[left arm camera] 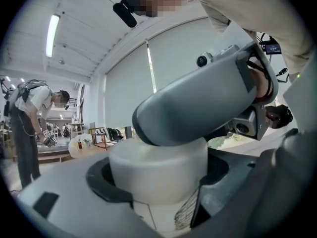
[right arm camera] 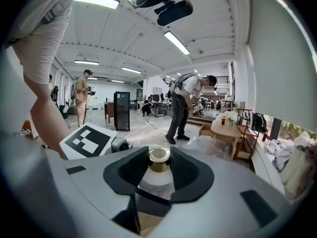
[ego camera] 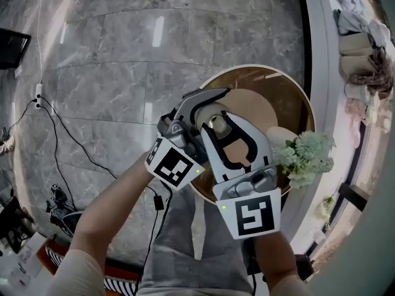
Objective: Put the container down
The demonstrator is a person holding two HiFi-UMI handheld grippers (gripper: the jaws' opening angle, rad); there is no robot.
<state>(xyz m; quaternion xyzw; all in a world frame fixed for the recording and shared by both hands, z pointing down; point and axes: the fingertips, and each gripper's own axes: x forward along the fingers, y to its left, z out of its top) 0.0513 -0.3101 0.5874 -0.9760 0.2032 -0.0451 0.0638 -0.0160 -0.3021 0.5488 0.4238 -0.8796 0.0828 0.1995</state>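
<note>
- Your left gripper (left arm camera: 158, 182) is clamped on the white body of the container (left arm camera: 157, 165). Your right gripper (right arm camera: 159, 170) is closed round its neck, just under the gold cap (right arm camera: 159, 155).
- The container hangs upright over the near side of the round wooden table (ego camera: 287, 94). Its base is hidden, so it probably isn't touching the top yet.
- Bring it down level, clear of the flowers (ego camera: 305, 156), and spread both pairs of jaws only once the base sits flat.

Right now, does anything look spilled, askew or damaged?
Nothing stands out. The left gripper and right gripper both clamp the white container over the round table; no spill or damage shows.
</note>
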